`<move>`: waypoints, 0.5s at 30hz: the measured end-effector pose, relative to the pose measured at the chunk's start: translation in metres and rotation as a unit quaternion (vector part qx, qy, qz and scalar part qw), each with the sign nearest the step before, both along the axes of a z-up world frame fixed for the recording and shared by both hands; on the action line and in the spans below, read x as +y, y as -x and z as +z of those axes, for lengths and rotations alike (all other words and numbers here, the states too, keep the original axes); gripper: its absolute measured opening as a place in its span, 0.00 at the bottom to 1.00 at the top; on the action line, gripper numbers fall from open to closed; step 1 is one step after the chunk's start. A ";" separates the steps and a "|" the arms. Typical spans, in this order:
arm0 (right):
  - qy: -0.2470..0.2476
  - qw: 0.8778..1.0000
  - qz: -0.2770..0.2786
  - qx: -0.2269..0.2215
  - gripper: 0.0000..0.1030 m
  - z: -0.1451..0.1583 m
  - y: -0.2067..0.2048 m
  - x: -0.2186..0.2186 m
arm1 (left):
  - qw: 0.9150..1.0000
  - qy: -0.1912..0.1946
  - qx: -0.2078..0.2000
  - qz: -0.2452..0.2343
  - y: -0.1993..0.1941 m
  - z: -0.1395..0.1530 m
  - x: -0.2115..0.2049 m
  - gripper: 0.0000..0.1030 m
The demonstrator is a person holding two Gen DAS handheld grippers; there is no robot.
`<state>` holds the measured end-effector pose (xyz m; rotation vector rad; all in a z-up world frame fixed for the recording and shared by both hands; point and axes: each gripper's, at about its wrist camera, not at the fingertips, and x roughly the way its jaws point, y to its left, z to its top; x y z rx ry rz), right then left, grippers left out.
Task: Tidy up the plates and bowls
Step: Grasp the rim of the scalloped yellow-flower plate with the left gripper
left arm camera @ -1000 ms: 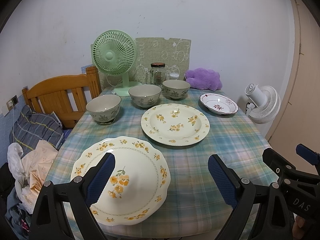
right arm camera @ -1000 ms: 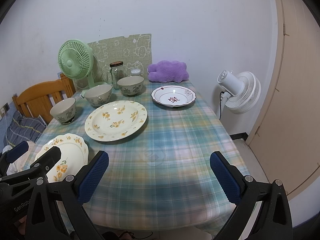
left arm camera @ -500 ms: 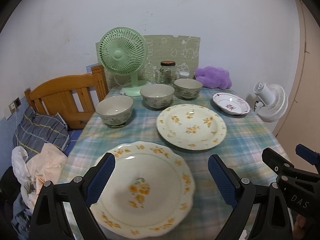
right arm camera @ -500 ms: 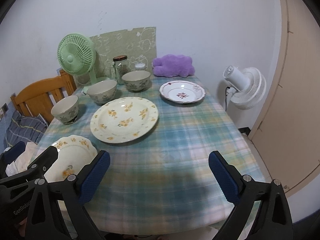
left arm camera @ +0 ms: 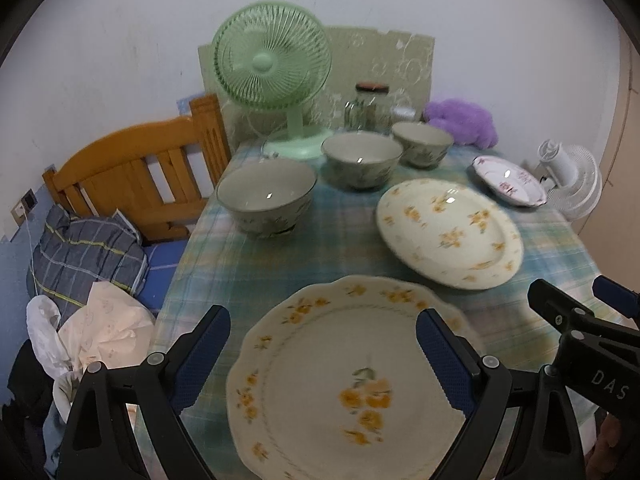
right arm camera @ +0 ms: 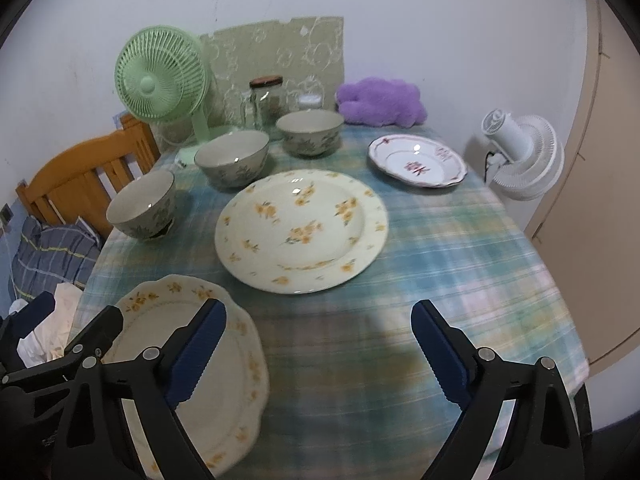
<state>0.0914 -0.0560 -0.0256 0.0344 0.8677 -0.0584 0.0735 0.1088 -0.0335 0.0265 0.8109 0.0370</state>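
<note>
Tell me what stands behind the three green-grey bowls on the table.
Behind the three green-grey floral ceramic bowls stand a mint-green plastic desk fan, a glass jar with a brown lid, and a pale green patterned board against the wall. The jar's foot is hidden by the bowls.

Bare tablecloth (right arm camera: 460, 272) lies open right of the large plate (right arm camera: 302, 230); bowls (right arm camera: 232, 158) and green fan (right arm camera: 160, 80) crowd the back.

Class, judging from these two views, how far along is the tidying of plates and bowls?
Done: nothing; three bowls and three plates lie apart, unstacked. In hand: nothing gripped; the open left gripper hangs over the scalloped plate, and the right gripper is open over bare cloth. Left: all the stacking.
</note>
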 end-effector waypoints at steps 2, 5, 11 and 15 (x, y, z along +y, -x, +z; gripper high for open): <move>0.000 1.000 0.000 0.012 0.92 -0.009 -0.007 0.009 | 1.000 0.000 0.013 0.001 -0.006 -0.009 0.007 0.92; -0.001 1.000 0.003 0.029 0.91 -0.022 -0.015 0.020 | 0.999 0.000 0.037 -0.001 -0.013 -0.026 0.017 0.92; -0.004 0.998 0.009 0.067 0.86 -0.055 -0.023 0.035 | 0.997 0.006 0.073 -0.014 -0.019 -0.055 0.029 0.88; -0.006 0.996 0.009 0.093 0.82 -0.071 -0.027 0.042 | 0.995 0.010 0.097 -0.023 -0.023 -0.071 0.034 0.85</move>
